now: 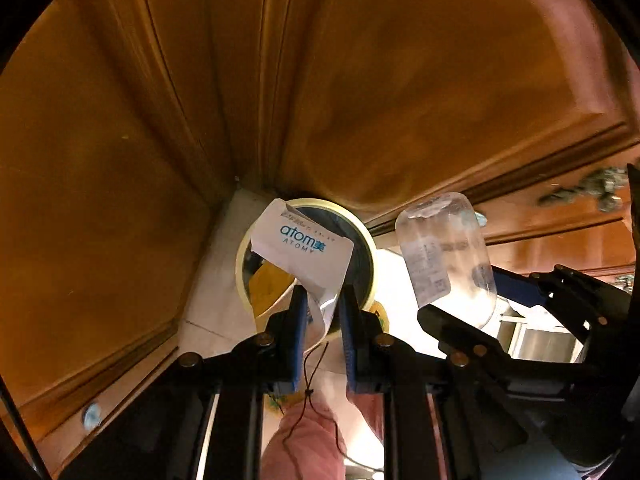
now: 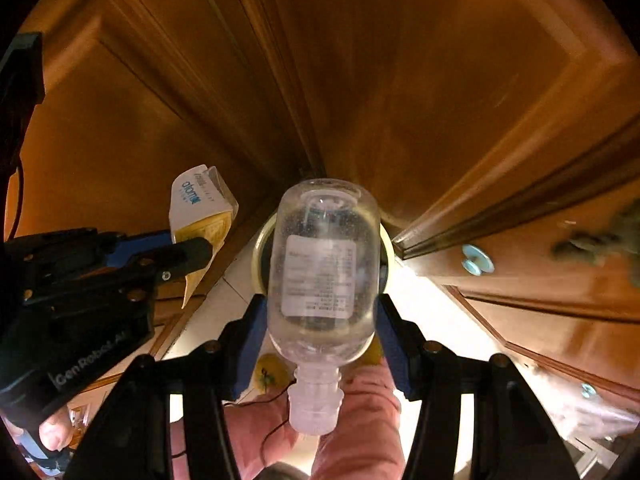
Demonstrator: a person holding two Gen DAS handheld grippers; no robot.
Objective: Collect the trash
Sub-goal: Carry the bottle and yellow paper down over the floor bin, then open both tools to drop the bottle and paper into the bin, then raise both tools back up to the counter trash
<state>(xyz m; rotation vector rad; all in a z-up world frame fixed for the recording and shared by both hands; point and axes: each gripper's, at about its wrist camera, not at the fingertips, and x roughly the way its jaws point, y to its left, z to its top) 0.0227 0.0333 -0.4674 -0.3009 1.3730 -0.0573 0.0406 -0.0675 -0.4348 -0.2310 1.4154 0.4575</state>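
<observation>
My left gripper (image 1: pixel 322 292) is shut on a crumpled white carton (image 1: pixel 304 248) printed "atomy", held directly over a round bin with a cream rim (image 1: pixel 241 264) on the floor. Yellow packaging lies inside the bin. To the right, my right gripper (image 1: pixel 472 300) holds a clear plastic bottle (image 1: pixel 444 256). In the right wrist view that bottle (image 2: pixel 322 272) sits neck towards the camera, with my right gripper (image 2: pixel 321 304) shut on its sides, hanging above the bin rim (image 2: pixel 258 256). The carton (image 2: pixel 200 208) and left gripper (image 2: pixel 188 248) show at the left.
Brown wooden cabinet doors (image 1: pixel 360 100) surround the bin in a corner, one with a pale round knob (image 2: pixel 476 260). Pale floor tiles (image 1: pixel 208 280) lie beneath. A person's pink clothing (image 2: pixel 360 420) shows below the grippers.
</observation>
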